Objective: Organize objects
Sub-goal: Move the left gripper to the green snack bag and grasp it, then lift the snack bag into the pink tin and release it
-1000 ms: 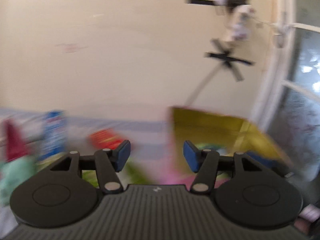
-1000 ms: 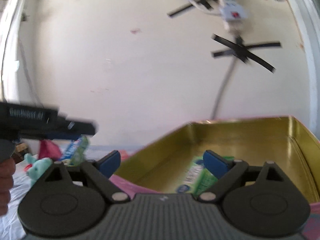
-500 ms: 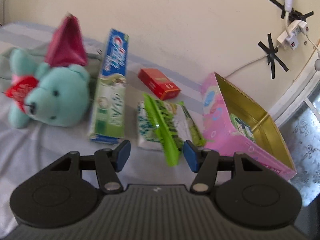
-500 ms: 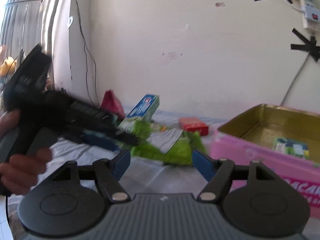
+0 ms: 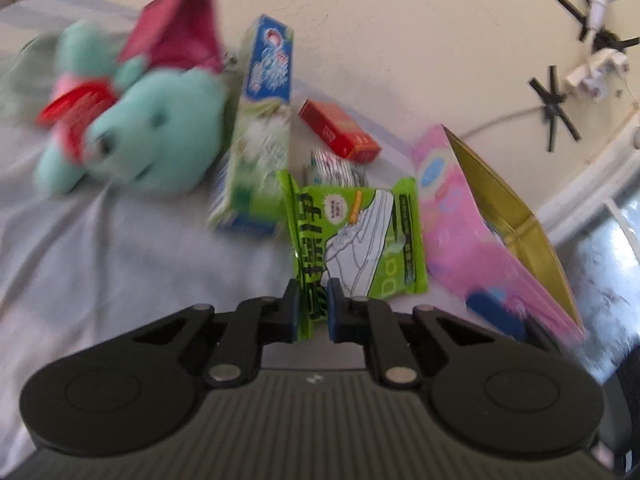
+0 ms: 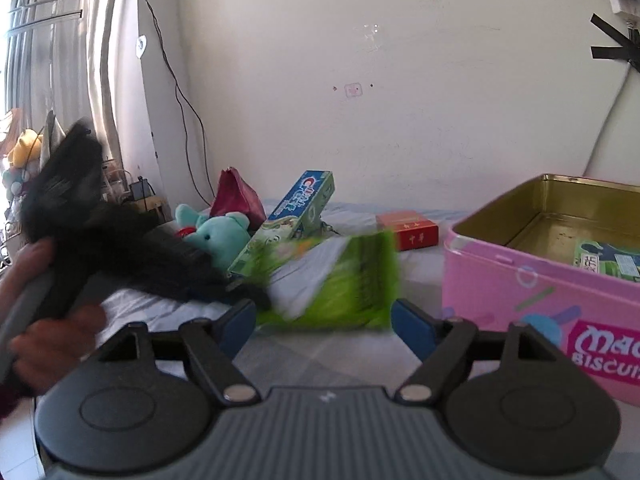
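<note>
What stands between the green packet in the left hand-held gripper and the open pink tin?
Nothing visible. The left hand-held gripper pinches the green packet, and the pink tin lies beside it, with only bare sheet between.

Left tongs [image 5: 313,312] clamped on green packet [image 5: 356,240] beside pink tin [image 5: 480,232].

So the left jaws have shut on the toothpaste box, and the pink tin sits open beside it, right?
Not the toothpaste box: the left wrist view shows the left gripper shut on the green snack packet. The pink tin does sit open beside it.
</note>
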`<state>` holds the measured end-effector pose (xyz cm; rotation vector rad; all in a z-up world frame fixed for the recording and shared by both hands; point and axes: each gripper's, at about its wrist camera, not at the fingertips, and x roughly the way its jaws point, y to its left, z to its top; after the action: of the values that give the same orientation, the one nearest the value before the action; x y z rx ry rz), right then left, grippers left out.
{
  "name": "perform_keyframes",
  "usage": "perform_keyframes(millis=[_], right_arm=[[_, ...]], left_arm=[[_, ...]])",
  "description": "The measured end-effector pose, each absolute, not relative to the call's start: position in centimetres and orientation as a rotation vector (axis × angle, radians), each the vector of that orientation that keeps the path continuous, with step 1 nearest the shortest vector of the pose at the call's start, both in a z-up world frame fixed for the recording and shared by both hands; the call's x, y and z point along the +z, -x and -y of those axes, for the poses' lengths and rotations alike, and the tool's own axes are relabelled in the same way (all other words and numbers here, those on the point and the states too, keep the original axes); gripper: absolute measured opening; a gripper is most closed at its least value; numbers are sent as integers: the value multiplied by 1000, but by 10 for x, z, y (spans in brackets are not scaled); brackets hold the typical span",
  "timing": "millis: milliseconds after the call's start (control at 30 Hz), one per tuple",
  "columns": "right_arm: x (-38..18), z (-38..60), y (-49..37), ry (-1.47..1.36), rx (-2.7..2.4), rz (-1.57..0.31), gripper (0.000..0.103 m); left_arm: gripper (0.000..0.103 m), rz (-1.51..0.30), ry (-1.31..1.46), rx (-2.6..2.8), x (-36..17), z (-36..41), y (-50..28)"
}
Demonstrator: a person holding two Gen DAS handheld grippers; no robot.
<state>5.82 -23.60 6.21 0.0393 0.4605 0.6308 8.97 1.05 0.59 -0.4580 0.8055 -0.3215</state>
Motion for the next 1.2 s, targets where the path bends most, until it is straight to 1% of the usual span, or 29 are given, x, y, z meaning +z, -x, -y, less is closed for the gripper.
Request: perform_keyframes(millis=[67, 133, 200, 233, 267, 333, 400, 433, 533, 567, 600, 633, 667, 800, 967, 1200], right_arm=[[62, 229, -60, -29, 647, -499, 78], [59, 224, -64, -76, 696, -571, 77], [56, 210, -64, -83, 727, -618, 77], [56, 203, -64, -68, 730, -621, 77], [56, 196, -65, -51, 735, -618, 77], [56, 184, -68, -34, 745, -612, 77], [58, 177, -71, -31, 751, -626, 77], [57, 172, -75, -30, 750, -644, 77], [49, 167, -87, -49, 752, -724, 76], [49, 167, -87, -65, 761, -731, 70], [50, 168, -86, -80, 781, -743, 63], [50, 169, -83, -103, 811, -758, 40], [50, 170, -79, -139, 841, -782, 35], [55, 177, -55, -74, 764, -718, 35], [71, 226, -37, -118, 631, -566, 34], [92, 296, -25, -110, 379, -366, 34]], left_arm=[[14, -810, 444, -327, 6, -26, -66], [15, -799, 414, -315, 9, -41, -41], [20, -799, 391, -303, 10, -53, -22], [29, -802, 385, -290, 10, -59, -17], [49, -809, 377, -261, 11, -62, -12], [56, -795, 375, -236, 14, -70, -5], [58, -784, 385, -221, 17, -73, -5], [61, -784, 399, -218, 17, -73, -6], [58, -802, 419, -208, 13, -68, -18], [50, -790, 403, -197, 13, -65, -18], [45, -791, 382, -192, 12, -57, -19], [37, -790, 384, -211, 11, -49, -19], [37, -799, 386, -228, 12, -46, -19], [36, -782, 275, -251, 23, -17, -20], [36, -749, 241, -364, 44, 20, -39], [37, -653, 95, -542, 78, 120, -73]])
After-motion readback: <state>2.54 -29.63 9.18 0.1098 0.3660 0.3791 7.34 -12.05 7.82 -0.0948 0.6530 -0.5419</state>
